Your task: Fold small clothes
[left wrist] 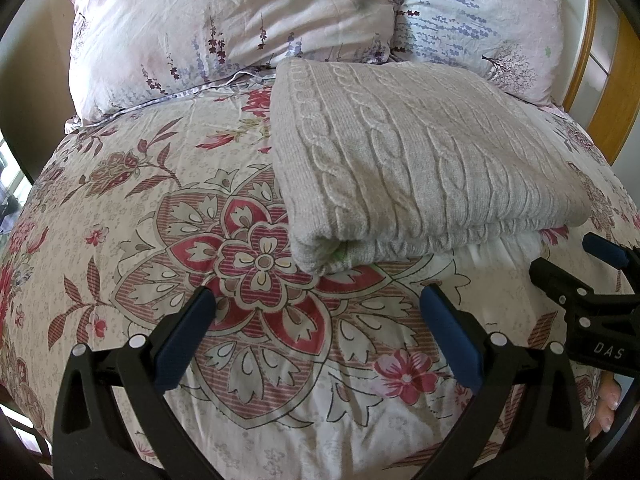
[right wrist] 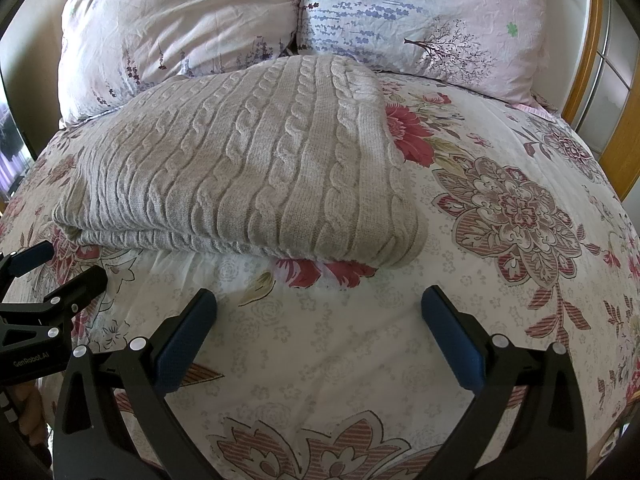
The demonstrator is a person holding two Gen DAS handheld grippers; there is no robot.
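Now the grey cable-knit sweater (left wrist: 420, 156) lies folded into a thick rectangle on the flowered bedspread (left wrist: 132, 208), its far edge just in front of the two pillows (left wrist: 224, 24) at the head of the bed. The left gripper (left wrist: 316, 312) hovers near the sweater's front left corner, its blue-padded fingers (left wrist: 184, 340) spread wide with nothing between them. And the right gripper (right wrist: 320, 312) hangs near the front edge of the sweater (right wrist: 248, 160), jaws likewise wide apart and holding nothing, only bedspread (right wrist: 520, 280) showing below. The two grippers sit side by side, each one catching the other at the edge of its view. A wooden bed frame (right wrist: 624, 128) shows at the right.
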